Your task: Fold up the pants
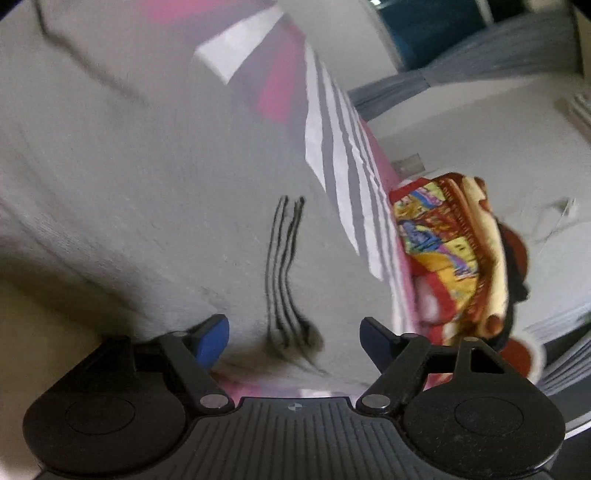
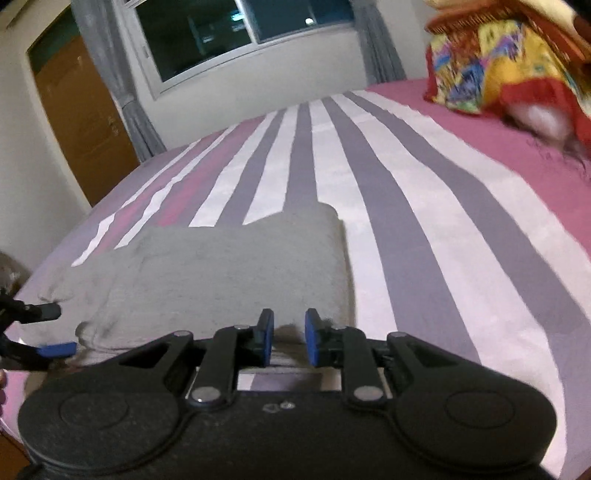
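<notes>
The right gripper [image 2: 289, 338] points across a bed, its blue-padded jaws set a narrow gap apart, with nothing visibly pinched between them. Directly ahead of the fingertips lie the grey pants [image 2: 229, 266], folded into a flat block on the striped bedsheet [image 2: 424, 206]; to the far left of the tool, the left gripper [image 2: 51, 330] reaches toward the pants' edge with its jaws apart. Ahead and to the upper right lies a multicoloured blanket [image 2: 491, 66]; a window [image 2: 240, 33] and a wooden door [image 2: 81, 122] stand beyond the bed.
</notes>
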`<state>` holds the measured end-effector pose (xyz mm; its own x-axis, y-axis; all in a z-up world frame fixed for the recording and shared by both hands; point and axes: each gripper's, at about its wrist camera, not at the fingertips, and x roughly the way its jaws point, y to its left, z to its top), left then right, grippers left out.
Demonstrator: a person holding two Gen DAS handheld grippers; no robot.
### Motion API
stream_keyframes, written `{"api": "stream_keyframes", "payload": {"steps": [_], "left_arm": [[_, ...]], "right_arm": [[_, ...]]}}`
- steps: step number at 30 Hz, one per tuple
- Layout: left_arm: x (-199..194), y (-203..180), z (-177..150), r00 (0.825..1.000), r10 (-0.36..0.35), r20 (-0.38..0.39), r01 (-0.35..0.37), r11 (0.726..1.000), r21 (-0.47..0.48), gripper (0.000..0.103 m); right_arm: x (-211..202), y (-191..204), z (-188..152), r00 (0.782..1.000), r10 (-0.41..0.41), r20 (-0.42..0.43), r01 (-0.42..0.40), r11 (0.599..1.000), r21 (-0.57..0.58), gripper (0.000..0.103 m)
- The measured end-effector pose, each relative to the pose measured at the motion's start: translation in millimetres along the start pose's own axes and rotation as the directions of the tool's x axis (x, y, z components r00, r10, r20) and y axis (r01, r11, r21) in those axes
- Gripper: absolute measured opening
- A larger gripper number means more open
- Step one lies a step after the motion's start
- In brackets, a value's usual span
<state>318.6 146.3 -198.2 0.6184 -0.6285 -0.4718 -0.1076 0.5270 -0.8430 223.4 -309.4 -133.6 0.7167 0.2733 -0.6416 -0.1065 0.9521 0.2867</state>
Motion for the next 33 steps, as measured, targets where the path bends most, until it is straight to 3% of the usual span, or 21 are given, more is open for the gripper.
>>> {"api": "stream_keyframes", "payload": {"steps": [2,5,6,7,8,9,16,20,24,26,27,28,30,33], "left_arm": [[10.3,2.8,-0.4,0.999,-0.025,-0.041,0.024,0.999,-0.030,0.078],[25.1,-4.3,-8.1,0.996,-0.021,-0.085,0.021,1.000,0.006,0.078],[28.7,-6.5,-10.2,0.996,-0.021,-0.088,0.022,1.000,0.014,0.073],[31.1,-6.5,-11.4,0.996,-0.020,-0.090,0.022,1.000,0.017,0.048],[35.2,-4.4,-13.5,0.995,-0.018,-0.103,0.018,1.000,0.006,0.031],[38.8,-0.5,-15.2,0.993,-0.009,-0.114,0.009,1.000,-0.005,0.021],[31.3,-4.7,-19.7,0.999,-0.032,-0.036,0.035,0.996,0.078,0.019],[4.0,-17.1,-25.8,0.996,-0.085,0.026,0.080,0.985,0.152,0.019],[14.9,-11.0,-26.4,0.999,0.050,-0.019,-0.044,0.975,0.218,0.020],[13.2,-13.4,-22.3,0.999,0.043,-0.004,-0.041,0.978,0.204,0.025],[8.9,-20.6,-20.2,0.998,0.056,0.033,-0.062,0.971,0.230,0.034],[4.9,-28.0,-17.0,0.995,0.074,0.072,-0.090,0.962,0.259,0.049],[-1.6,-36.7,-7.7,0.988,0.085,0.130,-0.120,0.951,0.285,0.062],[15.4,-45.6,13.6,0.982,0.155,0.113,-0.183,0.930,0.318,0.064]], "right_arm": [[4.0,-1.4,-1.4,1.000,0.002,-0.009,-0.002,1.000,0.007,0.019],[4.8,-5.9,-4.4,1.000,0.009,-0.014,-0.008,1.000,0.028,0.019],[5.4,-5.8,-4.2,1.000,0.011,-0.014,-0.011,0.999,0.032,0.019],[5.7,-6.1,-5.6,1.000,0.013,-0.014,-0.012,0.999,0.034,0.019],[6.2,-6.8,-6.2,1.000,0.015,-0.016,-0.014,0.999,0.036,0.019],[6.6,-8.5,-6.6,1.000,0.016,-0.018,-0.015,0.999,0.039,0.020],[12.5,-12.3,-4.9,0.999,0.005,-0.042,-0.003,0.999,0.035,0.019],[0.7,-13.5,-6.1,1.000,-0.006,0.004,0.006,0.999,0.046,0.020],[12.4,-23.0,-15.7,0.997,-0.051,-0.057,0.054,0.998,0.040,0.022],[12.0,-30.4,-12.1,0.997,-0.030,-0.068,0.036,0.995,0.095,0.025],[8.0,-31.0,-9.6,0.998,-0.030,-0.051,0.035,0.994,0.101,0.024],[4.2,-29.0,-7.8,0.999,-0.039,-0.030,0.041,0.996,0.084,0.023],[0.6,-25.7,-4.1,0.999,-0.036,0.004,0.036,0.998,0.051,0.022],[14.8,-20.5,4.1,0.999,-0.050,-0.007,0.050,0.998,-0.023,0.023]]}}
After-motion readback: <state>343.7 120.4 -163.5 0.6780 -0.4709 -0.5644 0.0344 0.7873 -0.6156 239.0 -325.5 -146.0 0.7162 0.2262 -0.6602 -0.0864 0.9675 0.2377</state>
